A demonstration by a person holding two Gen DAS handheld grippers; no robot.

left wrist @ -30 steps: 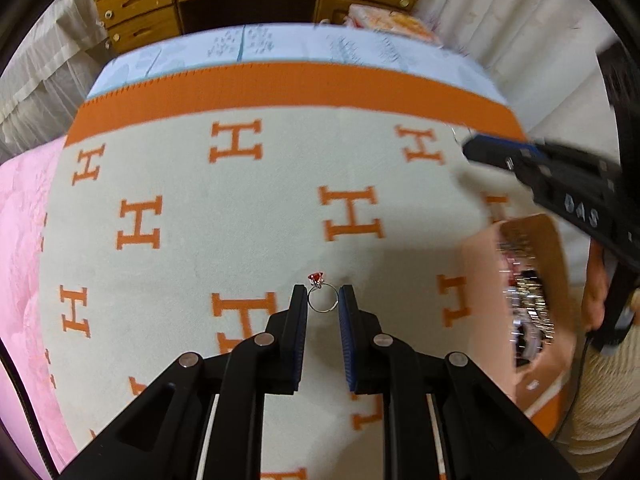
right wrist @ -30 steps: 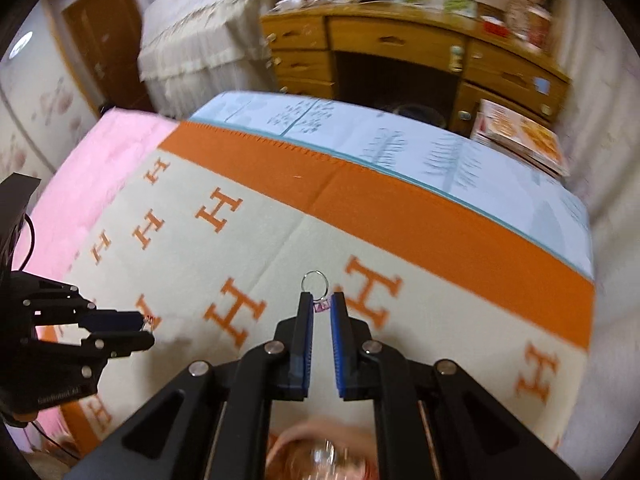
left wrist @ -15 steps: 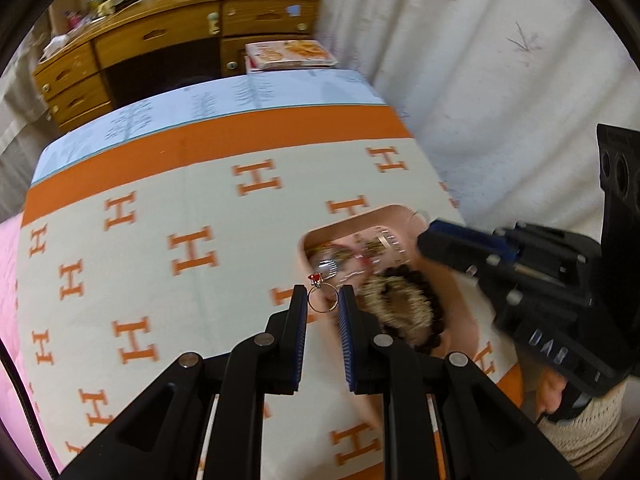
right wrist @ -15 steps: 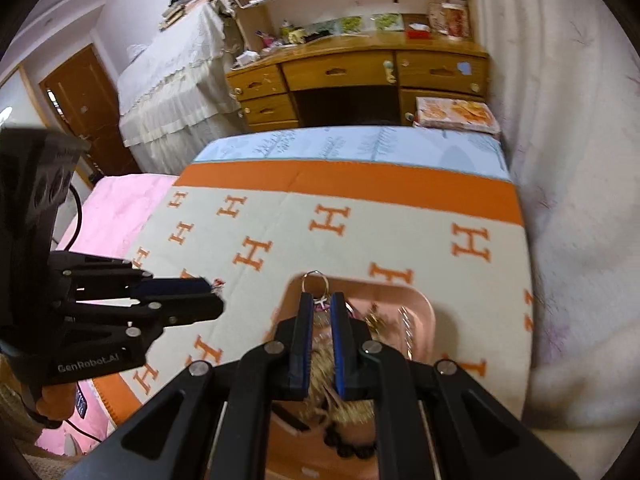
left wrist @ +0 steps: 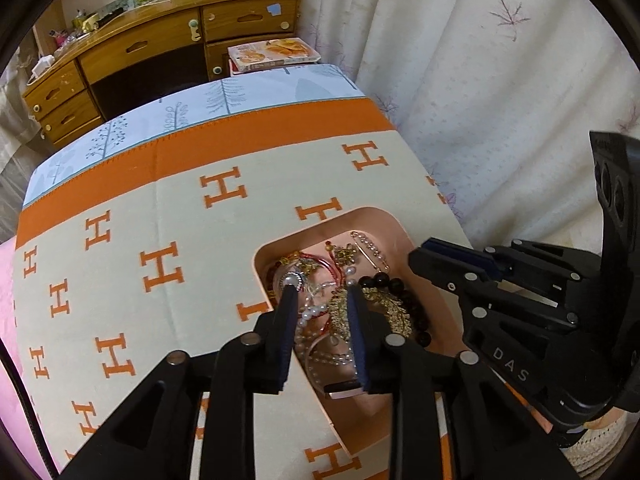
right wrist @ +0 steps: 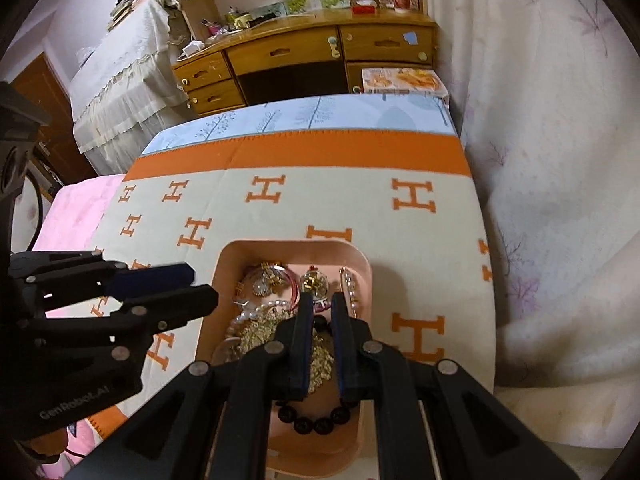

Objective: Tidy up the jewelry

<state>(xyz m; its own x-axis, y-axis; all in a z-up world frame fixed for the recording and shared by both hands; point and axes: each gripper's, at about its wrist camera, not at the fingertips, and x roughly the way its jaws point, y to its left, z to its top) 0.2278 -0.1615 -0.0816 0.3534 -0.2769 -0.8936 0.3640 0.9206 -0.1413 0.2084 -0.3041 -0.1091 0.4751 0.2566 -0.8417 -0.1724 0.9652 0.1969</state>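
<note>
Both tongs hover over the pink tray (right wrist: 362, 264) on the bed's blanket (left wrist: 160, 208); the left tongs (left wrist: 318, 296) stand apart with nothing seen between them, while the right tongs (right wrist: 319, 304) are narrow, and whether they grip anything cannot be told. The jewelry (left wrist: 344, 292), a tangle of pearls (left wrist: 310, 314), a dark bead bracelet (right wrist: 316, 424), gold chain (right wrist: 264, 330) and red cord, lies heaped in the tray. The step in hand appears to be depositing pieces there; the next move probably calls for lifting both tongs clear without snagging the heap.
</note>
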